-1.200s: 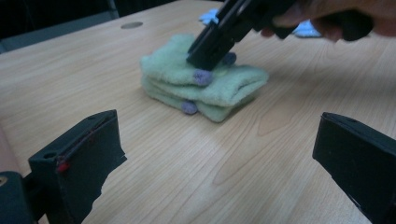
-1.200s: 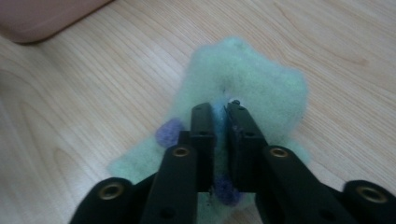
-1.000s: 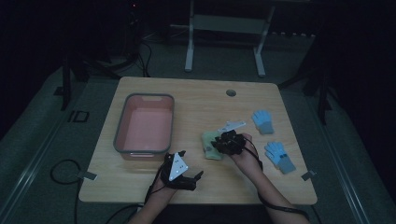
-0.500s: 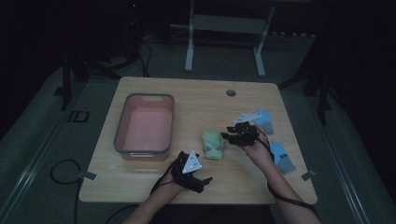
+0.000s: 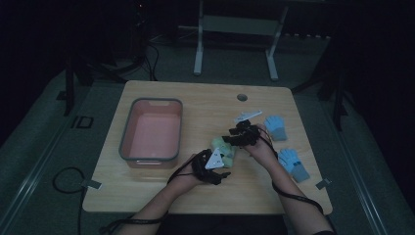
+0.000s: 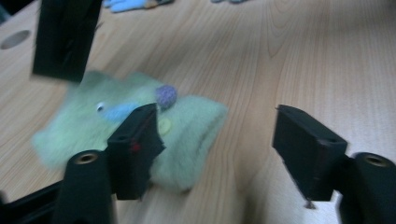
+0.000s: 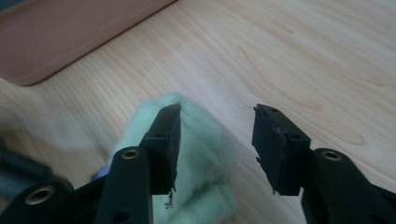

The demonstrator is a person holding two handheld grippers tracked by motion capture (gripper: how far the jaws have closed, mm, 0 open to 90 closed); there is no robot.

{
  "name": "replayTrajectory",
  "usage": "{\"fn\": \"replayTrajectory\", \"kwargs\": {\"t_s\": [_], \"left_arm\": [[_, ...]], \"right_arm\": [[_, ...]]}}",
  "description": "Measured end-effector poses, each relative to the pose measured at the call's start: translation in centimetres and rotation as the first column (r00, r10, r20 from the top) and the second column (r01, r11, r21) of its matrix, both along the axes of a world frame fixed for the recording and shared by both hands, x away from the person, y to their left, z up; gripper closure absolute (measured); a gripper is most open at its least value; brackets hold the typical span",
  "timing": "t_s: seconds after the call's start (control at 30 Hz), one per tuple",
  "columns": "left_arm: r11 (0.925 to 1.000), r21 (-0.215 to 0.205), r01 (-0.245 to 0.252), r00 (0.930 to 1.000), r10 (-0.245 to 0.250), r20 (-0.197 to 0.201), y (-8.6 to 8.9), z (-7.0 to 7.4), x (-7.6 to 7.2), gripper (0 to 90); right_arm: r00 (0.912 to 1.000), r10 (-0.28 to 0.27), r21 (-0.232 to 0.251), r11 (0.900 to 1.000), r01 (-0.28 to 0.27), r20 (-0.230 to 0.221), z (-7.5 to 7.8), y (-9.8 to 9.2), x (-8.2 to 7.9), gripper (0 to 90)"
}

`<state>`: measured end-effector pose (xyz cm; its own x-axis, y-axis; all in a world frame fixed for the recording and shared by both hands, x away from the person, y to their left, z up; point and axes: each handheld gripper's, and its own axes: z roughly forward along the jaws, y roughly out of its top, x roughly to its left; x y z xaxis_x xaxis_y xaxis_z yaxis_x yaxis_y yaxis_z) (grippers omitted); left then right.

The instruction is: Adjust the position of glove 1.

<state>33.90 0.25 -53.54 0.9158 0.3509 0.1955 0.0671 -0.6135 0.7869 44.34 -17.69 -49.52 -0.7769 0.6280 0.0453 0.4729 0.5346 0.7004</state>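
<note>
A fuzzy green mitten [image 5: 224,148] with a purple pompom [image 6: 166,95] lies flat on the wooden table [image 5: 205,105], near its middle. My left gripper [image 5: 221,159] sits at its near edge. In the left gripper view its jaws [image 6: 215,114] have just been closing and stand apart, with the mitten's end [image 6: 196,126] partly between them and untouched. My right gripper [image 5: 231,139] hovers at the mitten's far right side. Its jaws [image 7: 217,111] have just been opening, and the mitten [image 7: 201,140] lies behind the left one, with no pad pressing on it.
A pink bin [image 5: 152,132] with a grey rim stands on the left half of the table. Two blue gloves [image 5: 276,126] [image 5: 293,164] lie at the right. A white scrap [image 5: 247,116] lies beyond the right gripper, and a round hole [image 5: 242,97] sits near the far edge.
The left gripper moved right and away from me, up to the green mitten. The right gripper drew back to the right off the mitten, which stays on the table.
</note>
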Motion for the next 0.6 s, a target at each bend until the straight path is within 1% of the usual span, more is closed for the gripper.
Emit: {"fn": "replayTrajectory", "kwargs": {"t_s": [0.07, 0.1, 0.2, 0.23, 0.27, 0.3, 0.33, 0.37, 0.4, 0.47, 0.5, 0.57, 0.6], "left_arm": [[0.9997, 0.023, 0.006, 1.0, -0.007, 0.007, -0.3, -0.2, 0.5, 38.2], [0.9995, 0.031, 0.008, 0.9999, -0.008, 0.007, -0.5, -0.4, 0.8, 38.3], [0.9969, 0.078, 0.005, 0.9998, -0.007, 0.018, -0.7, -0.9, 1.4, 40.0], [0.9969, 0.078, 0.005, 0.9998, -0.007, 0.018, -0.7, -0.9, 1.4, 40.1], [0.9947, 0.102, 0.003, 0.9998, -0.005, 0.018, -0.7, -1.3, 1.7, 40.1], [0.9938, 0.111, 0.0, 0.9997, -0.003, 0.026, -0.7, -1.5, 1.7, 42.4], [0.9932, 0.116, 0.002, 0.9995, -0.005, 0.03, -0.7, -1.5, 1.8, 43.0], [0.993, 0.118, 0.001, 0.9995, -0.005, 0.03, -0.7, -1.6, 1.8, 43.0], [0.9918, 0.128, 0.004, 0.9991, -0.009, 0.041, -0.8, -1.7, 1.7, 43.1], [0.9906, 0.137, 0.002, 0.9983, -0.01, 0.057, -1.0, -1.9, 1.6, 43.1], [0.9894, 0.145, 0.001, 0.9976, -0.011, 0.068, -1.1, -2.0, 1.6, 43.2], [0.9884, 0.151, -0.011, 0.9967, -0.002, 0.082, -1.2, -2.0, 1.5, 45.6], [0.9871, 0.159, -0.022, 0.9953, 0.006, 0.097, -1.3, -2.0, 1.5, 48.8]], "right_arm": [[0.9992, 0.01, 0.003, 1.0, -0.01, -0.038, -0.6, 0.4, 0.6, 48.0], [0.9987, 0.011, -0.01, 1.0, -0.011, -0.05, -1.0, 0.5, 0.8, 46.5], [0.9925, 0.015, -0.015, 1.0, -0.017, -0.121, -2.4, 0.7, 1.5, 42.2], [0.9925, 0.015, -0.015, 1.0, -0.017, -0.121, -2.4, 0.7, 1.5, 42.2], [0.9882, 0.019, -0.015, 1.0, -0.022, -0.152, -2.8, 0.7, 1.8, 40.5], [0.9732, 0.025, -0.005, 1.0, -0.027, -0.228, -3.6, 0.6, 2.2, 40.2], [0.9638, 0.026, 0.016, 1.0, -0.023, -0.265, -3.8, 0.4, 2.5, 41.2], [0.9516, 0.034, 0.047, 0.999, -0.021, -0.306, -4.0, 0.2, 2.7, 48.9], [0.945, 0.044, 0.065, 0.998, -0.024, -0.324, -4.1, 0.1, 2.8, 50.5], [0.9446, 0.049, 0.071, 0.997, -0.027, -0.325, -4.1, 0.1, 2.6, 57.3], [0.9488, 0.05, 0.062, 0.998, -0.032, -0.312, -4.0, 0.2, 2.4, 59.4], [0.9544, 0.046, 0.049, 0.998, -0.033, -0.295, -3.8, 0.3, 2.2, 62.7], [0.9574, 0.042, 0.043, 0.999, -0.031, -0.286, -3.7, 0.4, 2.1, 63.7]]}}
